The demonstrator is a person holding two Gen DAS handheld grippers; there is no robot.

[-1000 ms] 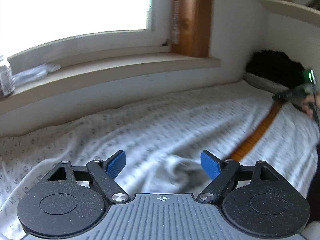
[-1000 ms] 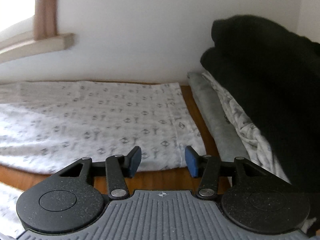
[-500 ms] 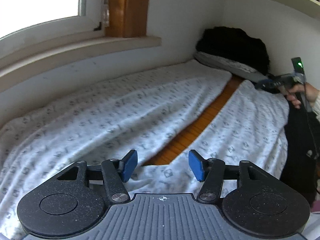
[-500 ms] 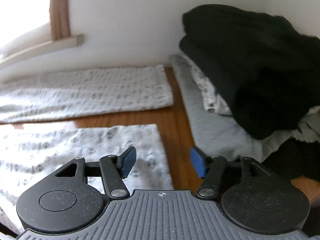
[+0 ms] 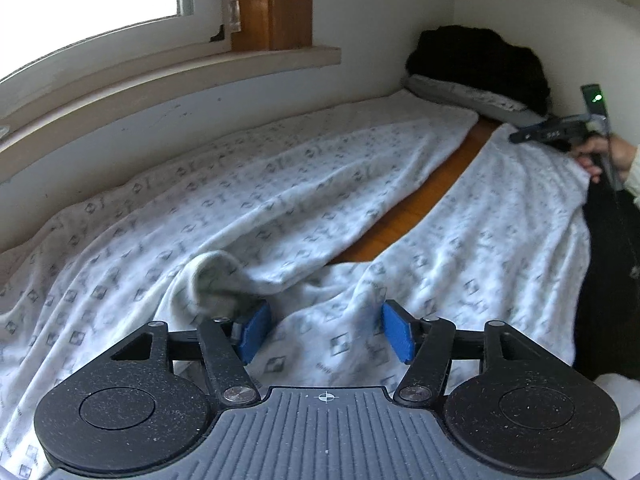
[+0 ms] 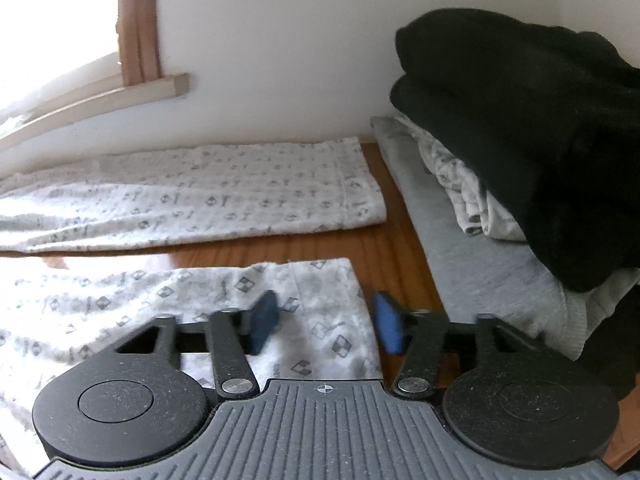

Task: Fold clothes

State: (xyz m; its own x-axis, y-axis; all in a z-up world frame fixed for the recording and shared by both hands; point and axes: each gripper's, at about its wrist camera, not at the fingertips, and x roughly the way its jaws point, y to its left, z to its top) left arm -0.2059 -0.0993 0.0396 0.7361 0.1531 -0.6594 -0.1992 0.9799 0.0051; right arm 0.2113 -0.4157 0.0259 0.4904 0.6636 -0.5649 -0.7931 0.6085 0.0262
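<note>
since the earlier frame the left gripper [image 5: 324,330] had dropped to the waist of the patterned white pajama pants [image 5: 280,200] spread on the wooden surface [image 5: 420,204], fingers apart over bunched cloth. the right gripper [image 6: 324,326] had come down over a leg hem, likewise spread, holding nothing.

My left wrist camera sits low over the patterned trousers [image 5: 280,184], looking along them toward the far corner. My right one looks closer at that corner (both catch the black pile [image 6: 520,120]).
</note>
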